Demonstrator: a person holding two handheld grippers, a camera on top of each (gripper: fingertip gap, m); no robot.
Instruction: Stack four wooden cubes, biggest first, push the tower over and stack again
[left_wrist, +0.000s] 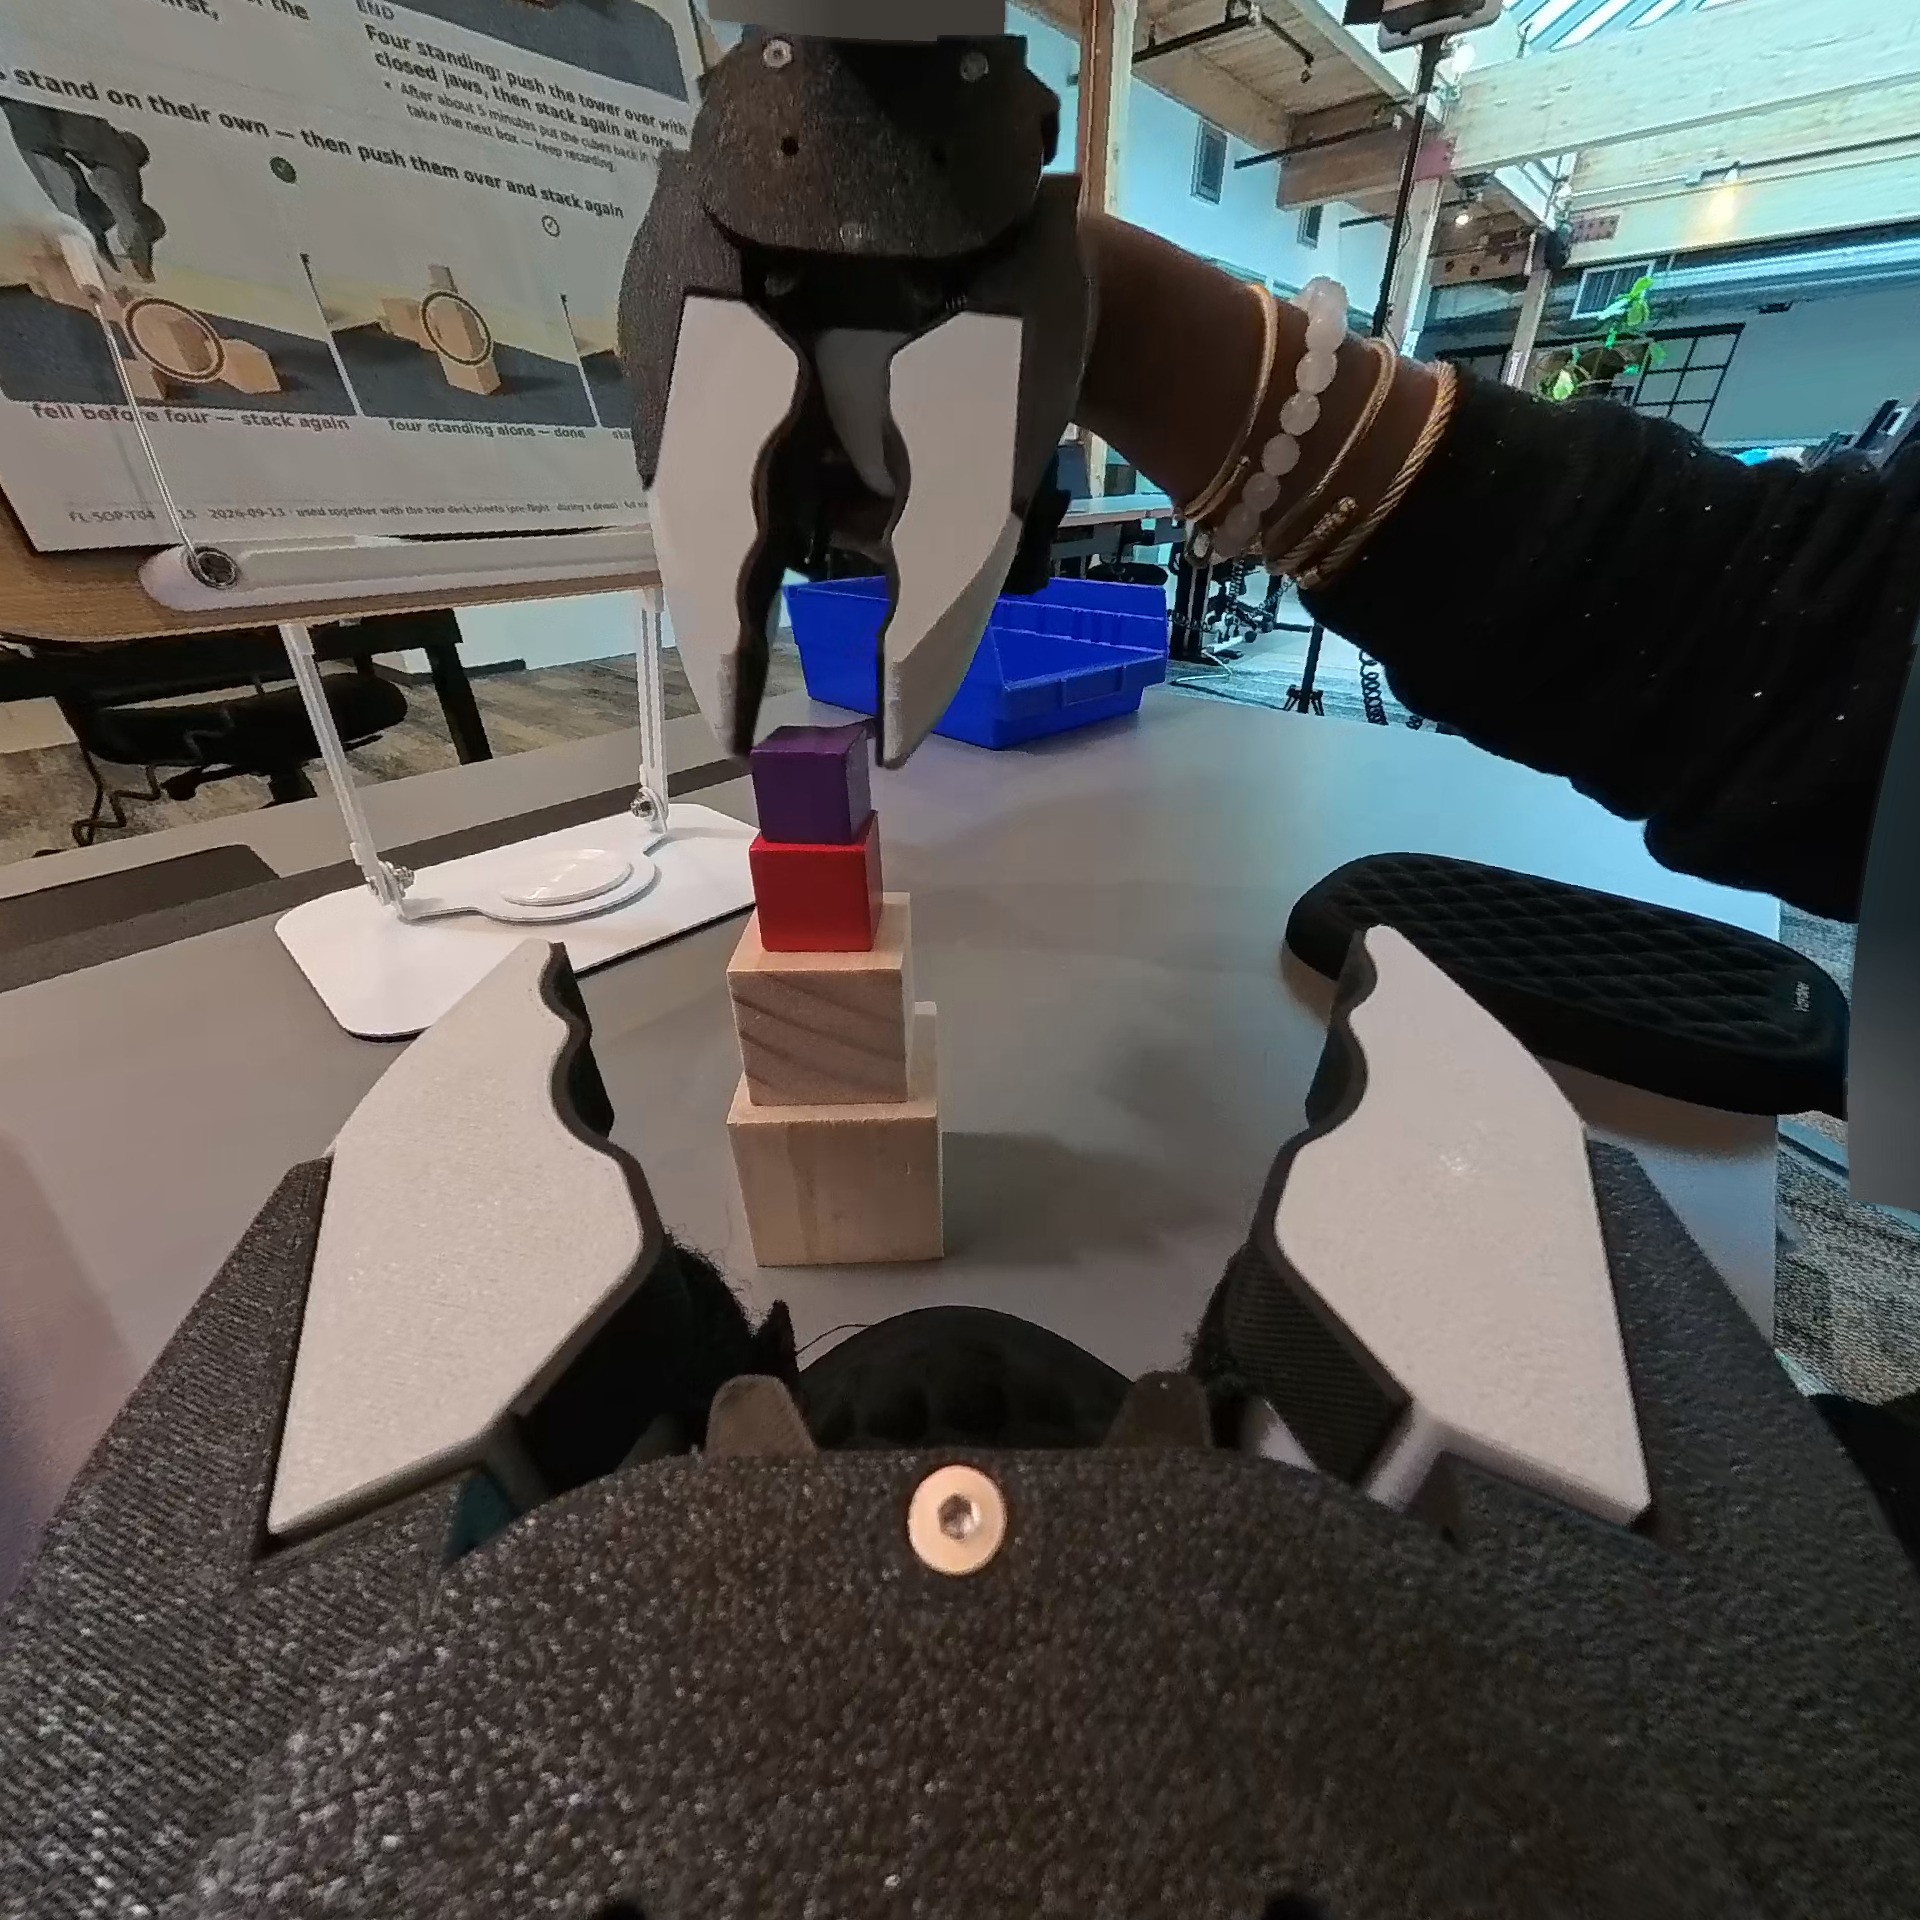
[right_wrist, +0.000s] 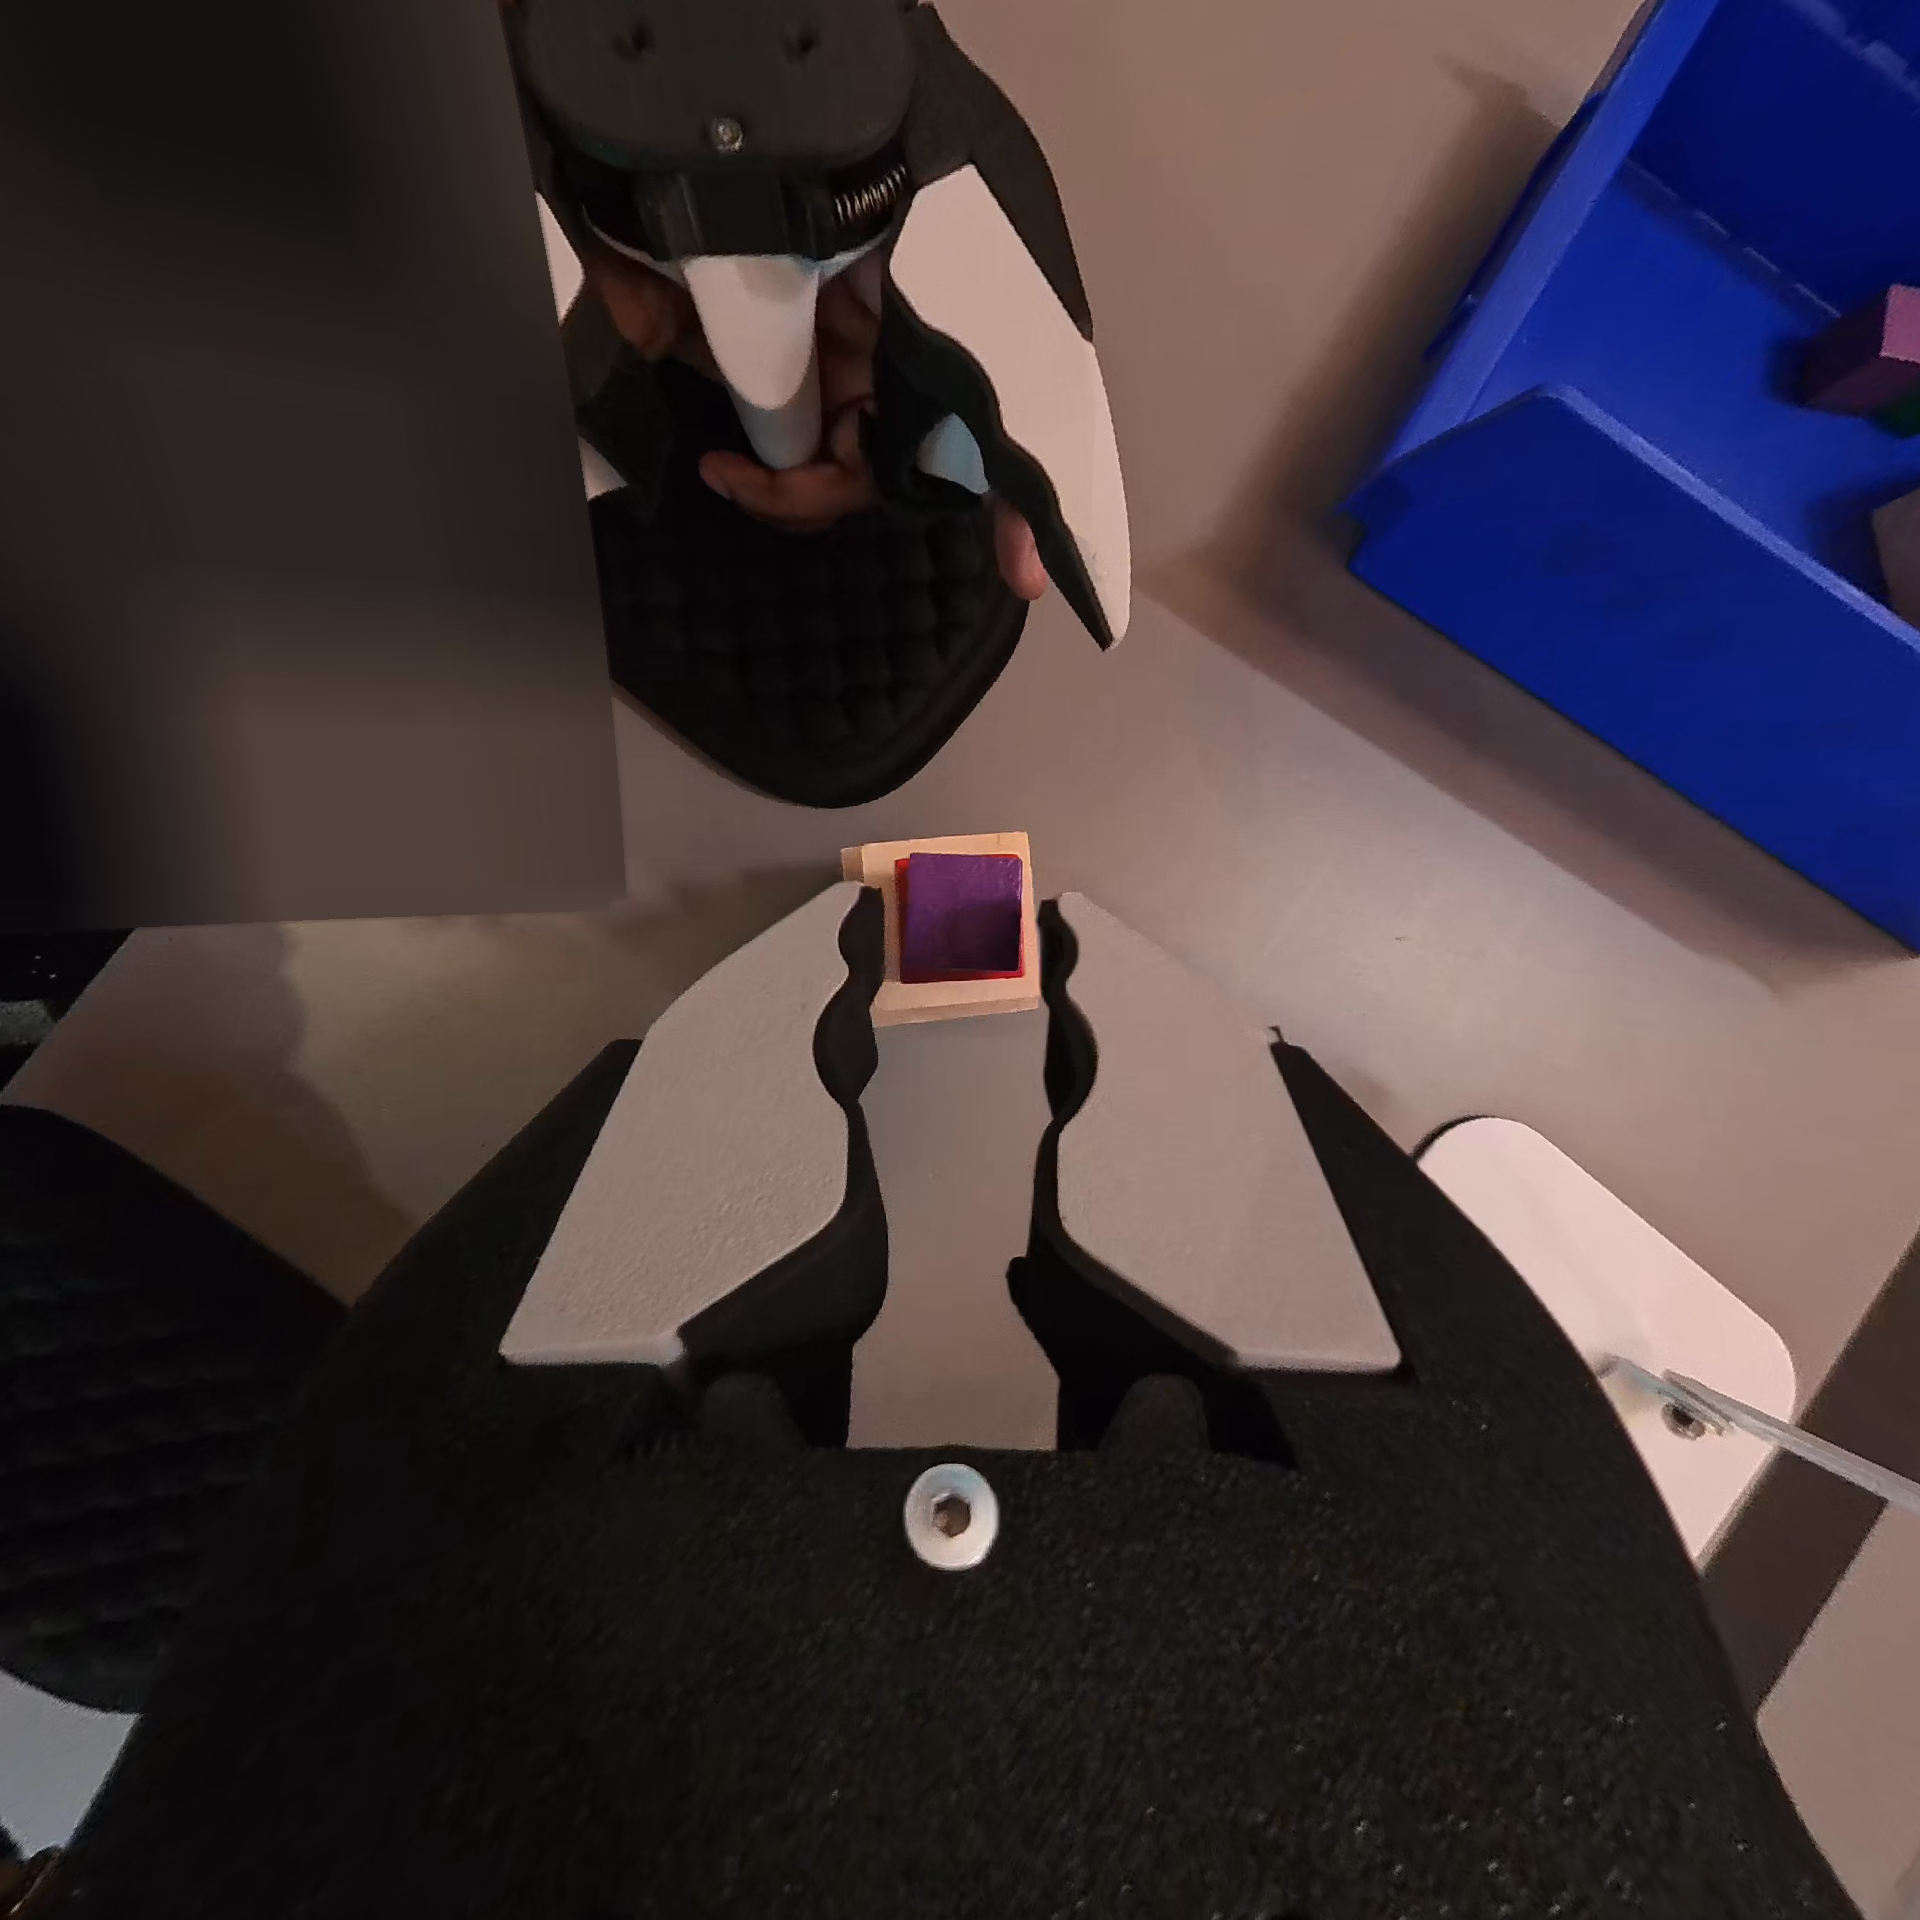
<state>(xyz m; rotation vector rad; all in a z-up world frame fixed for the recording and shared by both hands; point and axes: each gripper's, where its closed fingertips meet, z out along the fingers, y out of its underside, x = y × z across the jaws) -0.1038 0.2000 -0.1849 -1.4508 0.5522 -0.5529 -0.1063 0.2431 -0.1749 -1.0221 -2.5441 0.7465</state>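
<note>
The right gripper (left_wrist: 816, 743) points straight down, jaws slightly apart around the top of the purple block (left_wrist: 810, 787), not squeezing it. The left gripper (left_wrist: 961, 1029) sits low, jaws wide open, facing the block tower (left_wrist: 831, 1091).

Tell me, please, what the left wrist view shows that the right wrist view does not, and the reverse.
Only the left wrist view shows the tower's side: purple cube, red cube and two wooden blocks, plus a printed sheet on its stand. Only the right wrist view shows purple pieces inside the blue bin. Both show the tower, the bin, the grey table and both grippers, right gripper open above the purple cube.
</note>
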